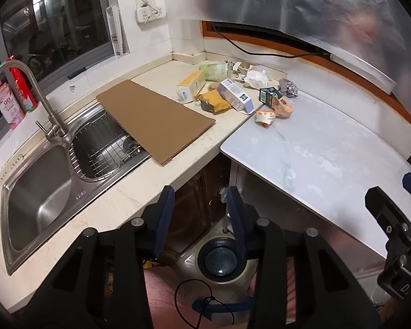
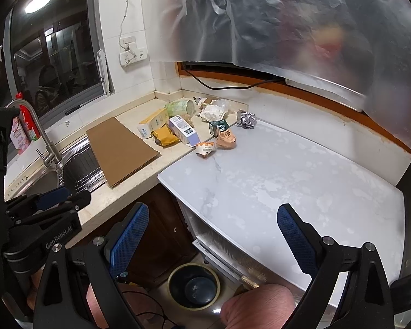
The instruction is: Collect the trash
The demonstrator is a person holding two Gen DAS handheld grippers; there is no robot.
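With both the left gripper (image 1: pixel 200 213), jaws partly apart on nothing, and the right gripper (image 2: pixel 212 237), jaws wide and empty, short of the table (image 2: pixel 260 181), reach for the crumpled trash pile (image 2: pixel 194 128) just right of the cardboard sheet (image 2: pixel 120 150), taking the nearest wrapper first.

An L-shaped bench: a cream stone section (image 1: pixel 117 208) holding a steel double sink (image 1: pixel 38 192), joined to a pale grey marbled slab (image 1: pixel 315 150). A flat brown cardboard sheet (image 1: pixel 153 118) lies on the cream section, partly over the sink. Near the corner lies a cluster of trash: a yellow carton (image 1: pixel 190 82), a lilac box (image 1: pixel 234 94), a crumpled foil ball (image 1: pixel 287 87) and an orange-printed wrapper (image 1: pixel 265 115).
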